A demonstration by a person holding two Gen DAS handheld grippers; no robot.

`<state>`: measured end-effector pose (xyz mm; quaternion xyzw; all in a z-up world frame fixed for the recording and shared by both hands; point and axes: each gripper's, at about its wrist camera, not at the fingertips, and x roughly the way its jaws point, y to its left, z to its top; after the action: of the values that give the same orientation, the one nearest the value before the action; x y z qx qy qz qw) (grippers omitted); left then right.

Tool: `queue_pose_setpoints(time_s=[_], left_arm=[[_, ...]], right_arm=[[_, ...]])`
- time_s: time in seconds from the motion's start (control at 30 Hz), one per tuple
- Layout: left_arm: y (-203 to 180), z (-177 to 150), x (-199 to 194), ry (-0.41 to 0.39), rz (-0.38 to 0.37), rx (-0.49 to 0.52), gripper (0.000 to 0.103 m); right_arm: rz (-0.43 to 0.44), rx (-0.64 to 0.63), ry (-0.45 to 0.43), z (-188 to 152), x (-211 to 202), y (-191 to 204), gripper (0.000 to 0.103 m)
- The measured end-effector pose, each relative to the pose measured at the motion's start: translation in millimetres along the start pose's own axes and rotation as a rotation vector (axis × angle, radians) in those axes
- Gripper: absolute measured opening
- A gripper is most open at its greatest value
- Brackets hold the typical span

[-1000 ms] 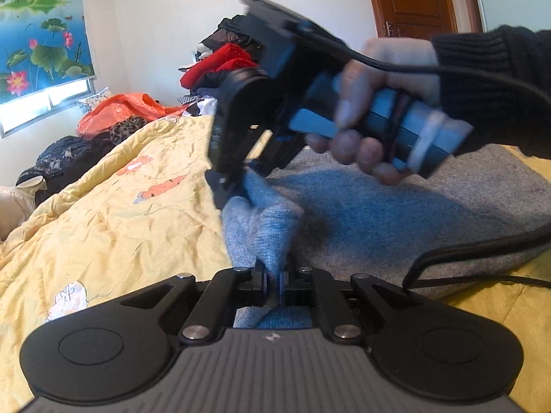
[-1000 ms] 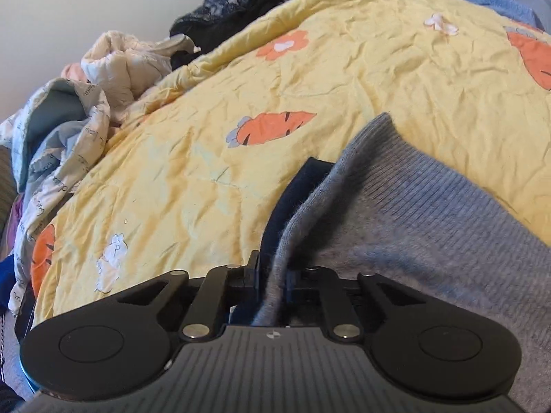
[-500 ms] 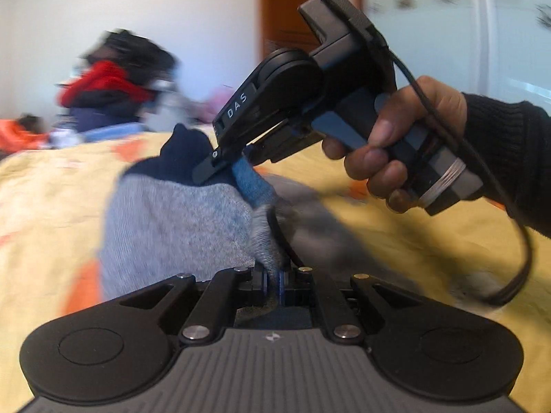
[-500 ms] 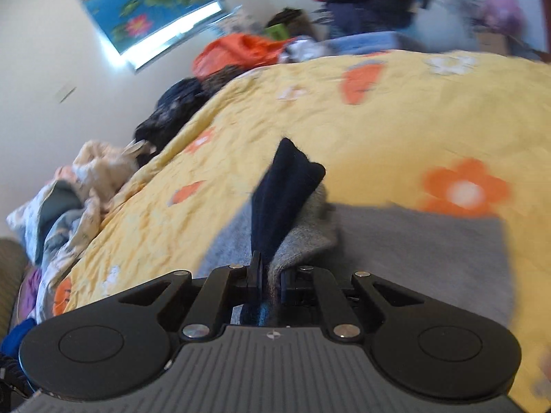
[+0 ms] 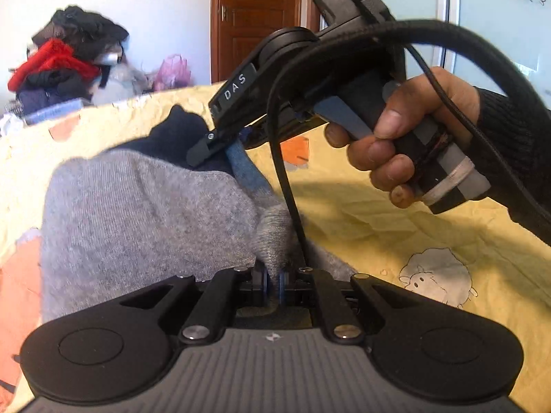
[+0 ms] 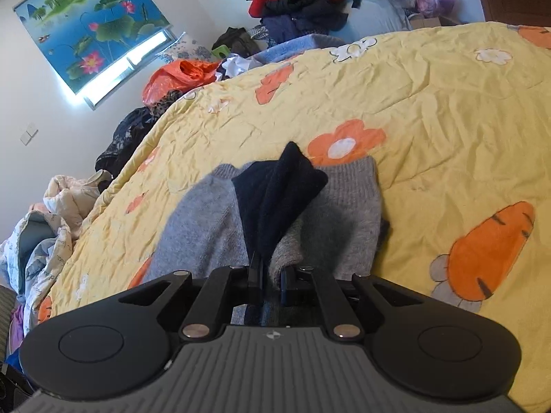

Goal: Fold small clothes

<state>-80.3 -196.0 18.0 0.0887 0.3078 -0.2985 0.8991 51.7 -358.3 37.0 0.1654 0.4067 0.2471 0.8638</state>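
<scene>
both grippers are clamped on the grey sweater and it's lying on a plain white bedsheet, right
Not quite: the cover is yellow, printed with carrots and flowers, not plain white. The right wrist view shows the quilt best. Both the left gripper and right gripper are indeed shut on the grey sweater.

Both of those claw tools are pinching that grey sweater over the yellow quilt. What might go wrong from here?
The black cable hangs right beside the left gripper and could get caught in the fold. Each gripper pinches only a small bunch of the grey sweater, so the knit could slip out or stretch. The right gripper also holds the navy part, so the layers may land bunched on the yellow quilt.
</scene>
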Motion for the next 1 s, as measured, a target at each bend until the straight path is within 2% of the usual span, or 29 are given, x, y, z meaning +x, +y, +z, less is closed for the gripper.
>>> queue_pose_setpoints(time_s=[0.07, 0.17, 0.23, 0.3, 0.37, 0.4, 0.43, 0.47, 0.5, 0.6, 0.63, 0.7, 0.8, 0.87, 0.9, 0.93, 1.0], left_arm=[[7, -1, 0, 0.009, -0.009, -0.009, 0.006], [6, -5, -9, -0.014, -0.034, 0.024, 0.007], [13, -10, -19, -0.015, -0.071, 0.032, 0.010], [25, -17, -36, -0.026, -0.100, 0.054, 0.013], [41, -26, -53, -0.040, -0.111, 0.064, 0.027], [51, -29, -61, -0.047, -0.110, 0.058, 0.053], [62, -31, -69, -0.060, -0.102, 0.046, 0.070], [76, -33, -77, -0.088, -0.089, 0.021, 0.091], [87, -34, -85, -0.120, -0.085, -0.009, 0.093], [125, -28, -92, -0.141, -0.039, -0.129, 0.093], [138, -25, -90, -0.144, -0.016, -0.186, 0.093], [166, -17, -76, -0.141, -0.018, -0.317, 0.093], [211, -6, -37, -0.079, -0.095, -0.549, 0.092], [233, 0, -7, -0.025, -0.186, -0.679, 0.090], [239, 3, 7, 0.009, -0.223, -0.720, 0.077], [241, 6, 19, 0.050, -0.229, -0.749, 0.061], [246, 10, 37, 0.094, -0.277, -0.771, 0.054]], right_arm=[[-0.029, 0.005, 0.026, -9, 4, -8, 0.017], [-0.002, 0.072, 0.008, -17, 1, -17, 0.018], [0.025, 0.161, -0.005, -20, -3, -26, 0.037], [0.080, 0.238, -0.024, -24, -11, -33, 0.048], [0.096, 0.274, -0.075, -25, -27, -37, 0.063], [0.098, 0.287, -0.108, -26, -34, -40, 0.076], [0.096, 0.301, -0.142, -25, -40, -44, 0.083], [0.090, 0.314, -0.160, -24, -43, -49, 0.084], [0.076, 0.331, -0.160, -22, -43, -53, 0.084], [0.043, 0.362, -0.133, -19, -31, -63, 0.084], [0.040, 0.363, -0.122, -19, -24, -64, 0.084], [0.047, 0.359, -0.087, -18, -9, -61, 0.084], [0.067, 0.318, -0.072, -16, 7, -51, 0.086], [0.079, 0.314, -0.061, -12, 15, -45, 0.087], [0.087, 0.311, -0.061, -12, 19, -43, 0.087], [0.091, 0.304, -0.064, -12, 21, -40, 0.088], [0.090, 0.269, -0.065, -12, 26, -33, 0.088]])
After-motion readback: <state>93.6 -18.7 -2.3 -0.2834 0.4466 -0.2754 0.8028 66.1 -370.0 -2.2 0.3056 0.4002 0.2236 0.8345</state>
